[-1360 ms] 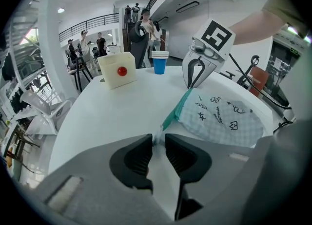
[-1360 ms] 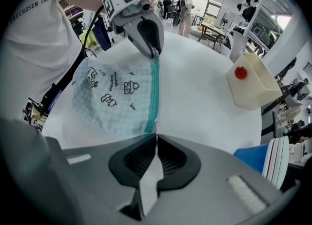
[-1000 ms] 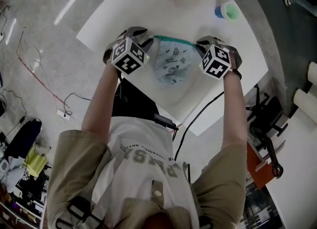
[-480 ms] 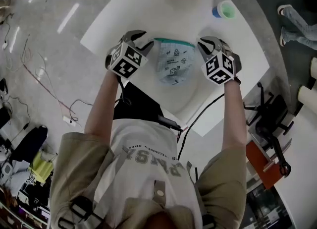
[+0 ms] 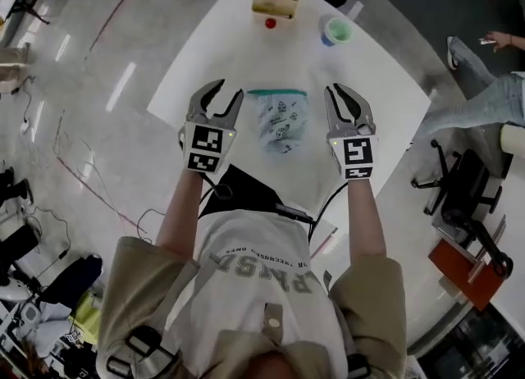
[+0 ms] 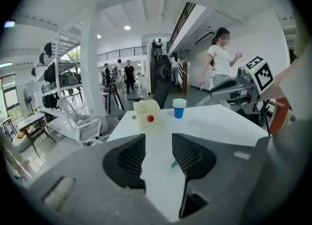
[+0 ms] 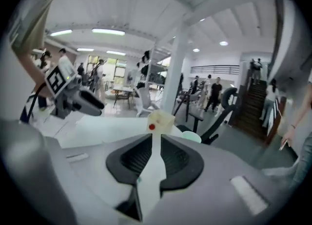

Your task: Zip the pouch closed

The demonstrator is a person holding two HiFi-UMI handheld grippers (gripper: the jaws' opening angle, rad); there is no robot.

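The clear printed pouch [image 5: 280, 119] lies flat on the white table [image 5: 246, 53], its teal zip strip [image 5: 277, 92] along the far edge. My left gripper [image 5: 227, 90] hangs above the table to the pouch's left, jaws wide open and empty; they have just been opening. My right gripper [image 5: 340, 90] hangs to the pouch's right, its jaws a narrow gap apart after just opening, with nothing between them. Neither touches the pouch. In the left gripper view a bit of the teal zip [image 6: 173, 164] shows between the left gripper's [image 6: 158, 141] jaws. The right gripper [image 7: 157, 141] shows only table in its gap.
At the table's far end stand a cream box [image 5: 275, 0] with a red ball [image 5: 270, 22] and a green cup stacked on a blue one [image 5: 335, 31]. A black cable [image 5: 328, 201] hangs off the near edge. A person [image 6: 222, 58] walks beyond the table; chairs stand around.
Both grippers have lifted off the pouch's upper corners and drawn back towards me. The right jaws have parted. The pouch stays flat on the table.
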